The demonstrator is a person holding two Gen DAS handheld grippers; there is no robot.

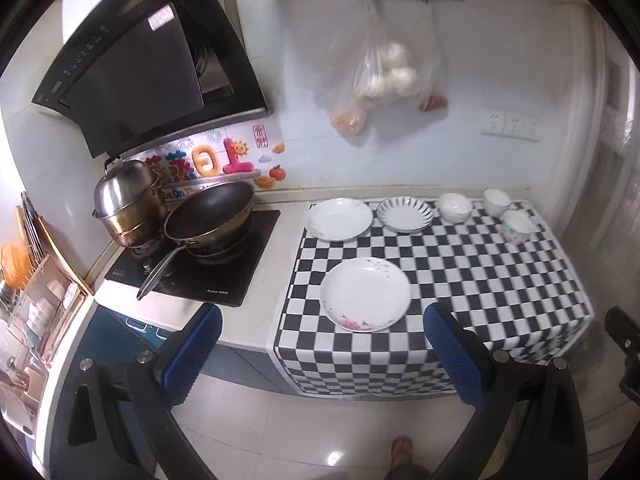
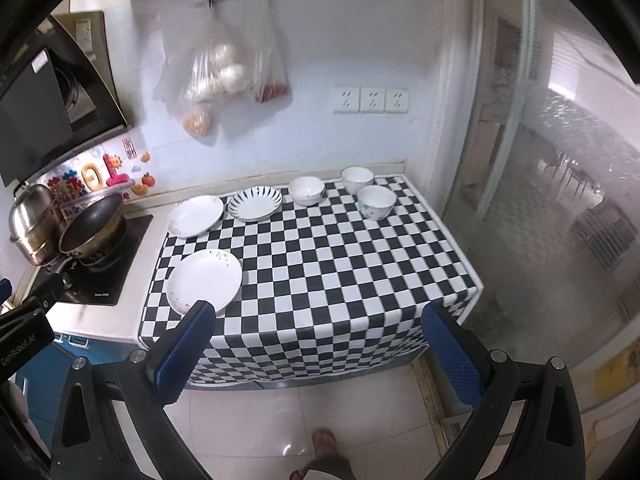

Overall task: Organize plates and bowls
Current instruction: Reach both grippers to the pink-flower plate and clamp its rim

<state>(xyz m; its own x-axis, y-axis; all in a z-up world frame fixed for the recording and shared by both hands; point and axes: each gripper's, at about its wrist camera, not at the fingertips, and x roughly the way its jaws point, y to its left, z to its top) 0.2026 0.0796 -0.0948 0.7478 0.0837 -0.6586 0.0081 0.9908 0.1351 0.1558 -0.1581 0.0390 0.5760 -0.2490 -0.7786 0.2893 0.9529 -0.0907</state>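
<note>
Left gripper [image 1: 322, 334] agape — right gripper [image 2: 318, 334] too; front plate [image 1: 365, 294] untouched.

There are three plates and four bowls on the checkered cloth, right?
Not quite: there are three bowls, not four. The right wrist view shows them at the back right of the checkered cloth. The three plates are right.

Desk [image 2: 420, 248], checkered cloth: white plate [image 2: 204, 286] left of centre; second white plate [image 2: 196, 216], striped plate [image 2: 256, 203] and three bowls [image 2: 306, 190] [image 2: 357, 179] [image 2: 376, 201] above. Right claw [image 2: 320, 344], lower frame, jaws wide apart, empty. Wok [image 2: 94, 222] at left.
</note>
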